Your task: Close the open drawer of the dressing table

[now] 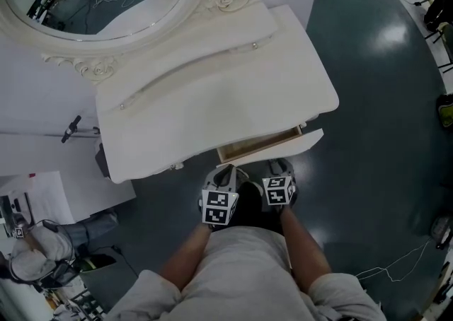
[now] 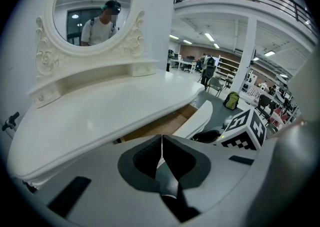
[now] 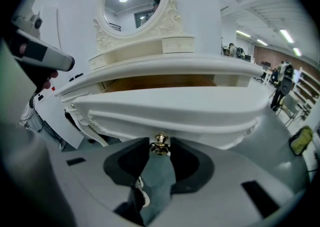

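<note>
The drawer [image 1: 272,146] stands partly pulled out under the front edge of the white table [image 1: 212,93], toward its right end. Its small brass knob [image 3: 160,144] sits between the jaws of the right gripper [image 3: 161,148], which clamp it from both sides. The left gripper [image 2: 161,147] is just beside the right one, in front of the drawer, its jaws pressed together with nothing between them. An oval mirror [image 1: 92,1] rises at the back of the table, and the floor [image 1: 382,100] around it is dark.
</note>
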The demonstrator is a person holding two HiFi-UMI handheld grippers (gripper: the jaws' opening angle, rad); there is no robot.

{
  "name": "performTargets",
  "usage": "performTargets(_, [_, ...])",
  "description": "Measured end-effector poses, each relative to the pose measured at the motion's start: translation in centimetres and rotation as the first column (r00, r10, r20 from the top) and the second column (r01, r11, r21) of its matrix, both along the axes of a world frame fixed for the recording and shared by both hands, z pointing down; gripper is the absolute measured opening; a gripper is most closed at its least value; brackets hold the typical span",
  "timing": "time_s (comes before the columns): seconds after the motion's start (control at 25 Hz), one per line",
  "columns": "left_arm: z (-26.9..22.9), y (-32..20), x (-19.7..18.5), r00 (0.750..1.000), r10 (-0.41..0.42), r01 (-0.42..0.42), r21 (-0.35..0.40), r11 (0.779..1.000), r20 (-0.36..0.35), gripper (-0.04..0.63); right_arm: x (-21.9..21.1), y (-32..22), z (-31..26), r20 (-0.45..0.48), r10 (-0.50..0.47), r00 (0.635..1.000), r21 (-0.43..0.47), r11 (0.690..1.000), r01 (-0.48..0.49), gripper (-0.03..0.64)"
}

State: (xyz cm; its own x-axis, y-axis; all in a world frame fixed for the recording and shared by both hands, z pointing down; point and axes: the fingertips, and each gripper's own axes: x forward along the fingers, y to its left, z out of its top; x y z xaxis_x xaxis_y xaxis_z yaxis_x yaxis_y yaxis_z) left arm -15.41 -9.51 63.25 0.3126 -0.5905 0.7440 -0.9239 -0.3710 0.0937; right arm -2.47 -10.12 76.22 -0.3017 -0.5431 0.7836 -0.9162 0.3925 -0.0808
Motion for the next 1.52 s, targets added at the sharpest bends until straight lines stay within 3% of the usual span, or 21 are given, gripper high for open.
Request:
performTargets(0.92, [0.1, -0.8, -3.9, 0.998, -0.055, 0.055, 0.003, 0.998, -0.014, 0.012, -0.8, -2.5, -0.1, -0.030, 0.012, 0.999, 0.010, 1.000, -0.012, 0.138])
performTargets(1.52, [0.5, 0.1, -7.0, 0.988, -0.150, 0.150, 0.010, 0.989, -0.022, 0.012, -1.8, -4.6, 0.2, -0.038, -0.007, 0.999, 0.006, 1.000, 0.007, 0.140])
